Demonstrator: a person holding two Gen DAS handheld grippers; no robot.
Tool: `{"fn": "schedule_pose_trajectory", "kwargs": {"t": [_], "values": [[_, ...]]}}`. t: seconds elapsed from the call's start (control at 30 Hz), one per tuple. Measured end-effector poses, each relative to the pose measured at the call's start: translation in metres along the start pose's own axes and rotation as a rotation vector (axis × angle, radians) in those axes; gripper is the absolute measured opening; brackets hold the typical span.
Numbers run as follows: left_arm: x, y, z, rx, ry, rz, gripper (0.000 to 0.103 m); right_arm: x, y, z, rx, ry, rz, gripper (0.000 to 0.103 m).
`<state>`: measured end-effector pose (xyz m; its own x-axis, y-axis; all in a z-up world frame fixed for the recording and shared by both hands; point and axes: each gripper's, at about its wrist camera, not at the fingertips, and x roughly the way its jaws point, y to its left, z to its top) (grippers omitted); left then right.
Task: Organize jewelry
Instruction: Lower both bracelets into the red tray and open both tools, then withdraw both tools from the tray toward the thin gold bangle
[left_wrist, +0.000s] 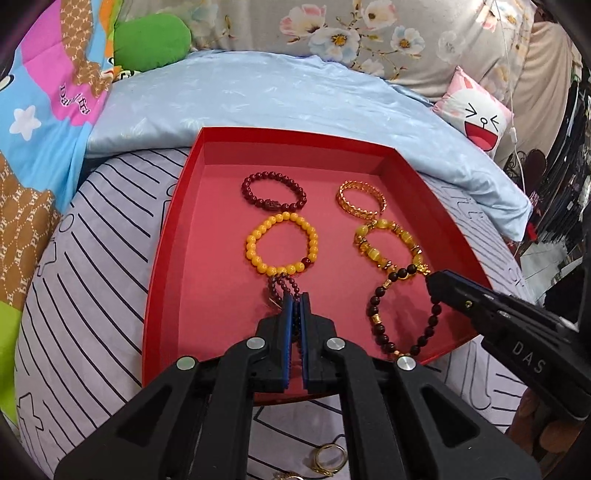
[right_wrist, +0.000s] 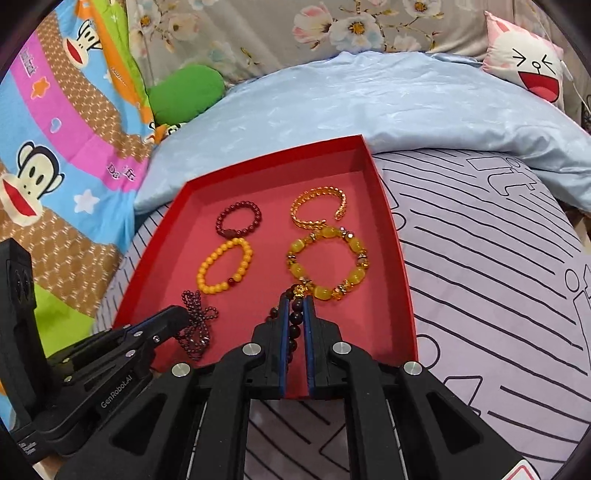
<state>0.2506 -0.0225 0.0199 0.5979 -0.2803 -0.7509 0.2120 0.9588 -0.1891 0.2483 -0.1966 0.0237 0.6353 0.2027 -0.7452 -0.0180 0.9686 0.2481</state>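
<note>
The left tongs (left_wrist: 294, 301) are clamped on a small-beaded dark garnet strand (left_wrist: 277, 288), which dangles over the near part of the red tray (left_wrist: 162, 258), just below the yellow bead bracelet (left_wrist: 282, 243). The right tongs (right_wrist: 296, 304) are clamped on a dark wooden bead bracelet (left_wrist: 402, 314) over the tray's near right part, next to the yellow cat's-eye bracelet (right_wrist: 327, 264). Both tongs point steeply down over the bed. Both held pieces are partly hidden between the pads.
</note>
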Motion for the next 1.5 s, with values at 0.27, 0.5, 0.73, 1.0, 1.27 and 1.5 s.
{"fn": "schedule_pose_trajectory", "kwargs": {"t": [0.27, 0.5, 0.73, 1.0, 1.27, 1.5], "values": [[-0.006, 0.002, -0.002, 0.016, -0.062, 0.052, 0.029, -0.005, 0.0, -0.001, -0.014, -0.031, -0.033, 0.021], [-0.018, 0.001, -0.001, 0.026, -0.087, 0.078, 0.037, -0.024, 0.0, -0.004, -0.015, -0.062, -0.034, 0.024], [-0.035, -0.005, -0.01, 0.038, -0.104, 0.091, 0.037, -0.043, 0.004, -0.018, -0.027, -0.076, -0.035, 0.024], [-0.066, -0.007, -0.034, 0.022, -0.118, 0.08, 0.037, -0.069, 0.004, -0.04, -0.021, -0.079, -0.021, 0.024], [-0.099, -0.001, -0.07, -0.011, -0.119, 0.074, 0.037, -0.094, 0.005, -0.072, -0.023, -0.067, -0.012, 0.024], [-0.114, 0.005, -0.114, -0.009, -0.079, 0.091, 0.037, -0.105, 0.009, -0.108, -0.031, -0.031, -0.012, 0.024]]}}
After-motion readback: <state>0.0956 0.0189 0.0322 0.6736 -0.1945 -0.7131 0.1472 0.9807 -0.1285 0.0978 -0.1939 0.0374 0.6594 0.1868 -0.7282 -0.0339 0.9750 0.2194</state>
